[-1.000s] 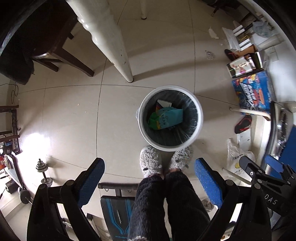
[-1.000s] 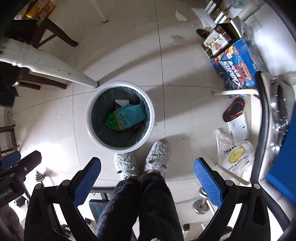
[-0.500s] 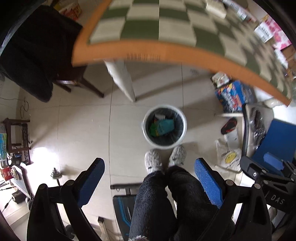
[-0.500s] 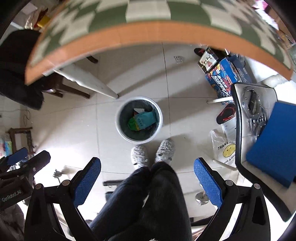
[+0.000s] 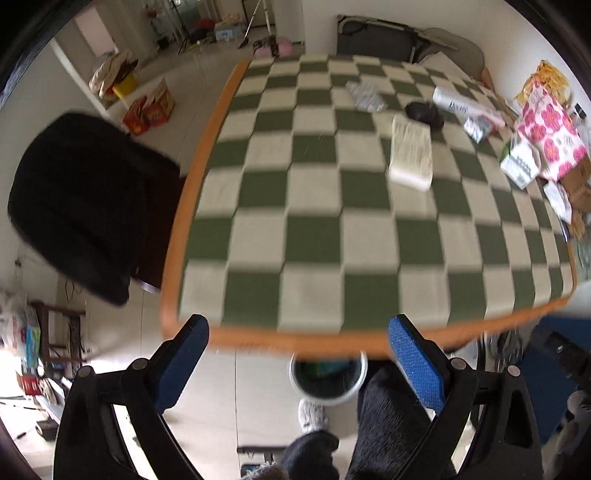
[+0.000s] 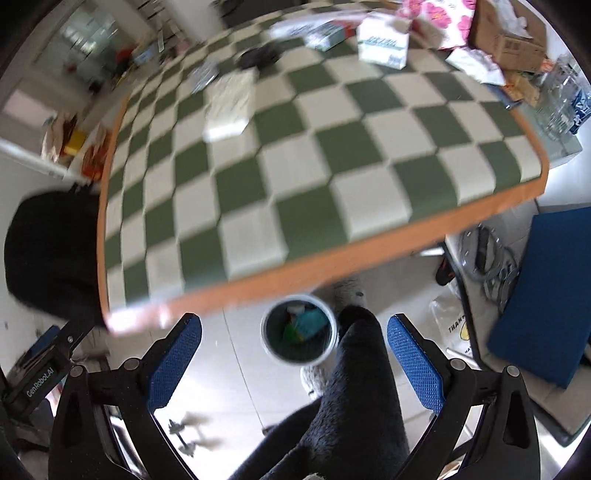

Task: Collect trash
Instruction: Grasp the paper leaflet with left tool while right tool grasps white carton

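Note:
A white trash bin (image 6: 298, 330) with a dark liner stands on the floor under the table's front edge, holding a teal and green wrapper; it is half hidden in the left wrist view (image 5: 327, 382). My left gripper (image 5: 299, 363) and right gripper (image 6: 293, 360) are both open and empty, raised above the front edge of the green and white checkered table (image 5: 332, 236). On the table lie a white tissue pack (image 5: 410, 157), a crumpled clear wrapper (image 5: 365, 96), a dark object (image 5: 424, 114) and a white tube (image 5: 461, 105).
A pink flowered box (image 5: 550, 136), a green and white carton (image 6: 384, 50) and a cardboard box (image 6: 506, 35) crowd the table's far right. A black chair (image 5: 81, 206) stands at the left. The person's legs (image 6: 332, 417) and a blue seat (image 6: 546, 295) are below.
Both grippers have risen and tilted up from over the bin on the floor to table height. The tabletop now fills both views and the bin has dropped to the lower edge.

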A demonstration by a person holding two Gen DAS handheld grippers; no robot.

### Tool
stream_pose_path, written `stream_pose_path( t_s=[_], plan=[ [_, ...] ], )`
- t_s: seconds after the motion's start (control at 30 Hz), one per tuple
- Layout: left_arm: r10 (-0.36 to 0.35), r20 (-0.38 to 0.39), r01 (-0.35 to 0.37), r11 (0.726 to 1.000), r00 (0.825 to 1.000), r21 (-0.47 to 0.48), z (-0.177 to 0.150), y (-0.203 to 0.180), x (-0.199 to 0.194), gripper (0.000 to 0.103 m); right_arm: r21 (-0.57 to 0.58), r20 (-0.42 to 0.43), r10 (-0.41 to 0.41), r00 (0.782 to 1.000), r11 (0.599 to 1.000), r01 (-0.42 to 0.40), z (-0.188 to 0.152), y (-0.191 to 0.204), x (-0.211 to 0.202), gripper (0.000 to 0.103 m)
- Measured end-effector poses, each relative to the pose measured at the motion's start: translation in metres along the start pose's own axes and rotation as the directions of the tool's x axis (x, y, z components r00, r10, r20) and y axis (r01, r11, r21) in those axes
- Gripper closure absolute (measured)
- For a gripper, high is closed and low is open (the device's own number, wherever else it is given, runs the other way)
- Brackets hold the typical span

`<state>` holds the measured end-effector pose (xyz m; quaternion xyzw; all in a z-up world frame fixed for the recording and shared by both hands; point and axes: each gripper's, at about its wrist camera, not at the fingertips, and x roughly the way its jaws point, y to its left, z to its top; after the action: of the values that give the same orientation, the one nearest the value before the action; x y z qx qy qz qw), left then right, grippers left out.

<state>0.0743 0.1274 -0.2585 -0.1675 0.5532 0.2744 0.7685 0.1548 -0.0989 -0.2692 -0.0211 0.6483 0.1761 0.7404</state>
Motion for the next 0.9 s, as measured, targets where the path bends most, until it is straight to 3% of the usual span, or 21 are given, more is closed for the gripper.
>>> stream_pose_path(
  t_s=[0.13,0.27,0.4,0.53,0.73,0.9],
  plan=[
    [0.009,-0.023,-0.009,1.000,1.000,0.005,0.078,-0.044,0.026,0.004,0.089,0.030,-0.016,0.999,0.996,0.014,0.093,-0.036,0.000,0.001],
    [-0.013,-0.092,0.014,1.000,0.996,0.008,0.142,-0.083,0.063,0.004,0.157,0.036,-0.056,0.998,0.986,0.049,0.192,-0.072,0.009,0.001],
    [-0.029,-0.183,0.032,0.999,0.983,0.015,0.190,-0.120,0.108,0.004,0.218,0.012,-0.099,0.995,0.971,0.094,0.282,-0.104,0.033,0.001],
    [-0.045,-0.275,0.062,0.997,0.960,0.052,0.220,-0.148,0.157,0.004,0.272,-0.018,-0.111,0.994,0.956,0.112,0.347,-0.124,0.061,0.001],
    [-0.042,-0.371,0.082,0.992,0.928,0.094,0.239,-0.167,0.204,0.004,0.302,-0.081,-0.104,0.991,0.945,0.124,0.391,-0.132,0.103,0.001],
    [-0.062,-0.391,0.107,0.990,0.918,0.095,0.244,-0.173,0.214,0.006,0.316,-0.109,-0.103,0.989,0.939,0.132,0.402,-0.134,0.129,0.001]
  ],
)
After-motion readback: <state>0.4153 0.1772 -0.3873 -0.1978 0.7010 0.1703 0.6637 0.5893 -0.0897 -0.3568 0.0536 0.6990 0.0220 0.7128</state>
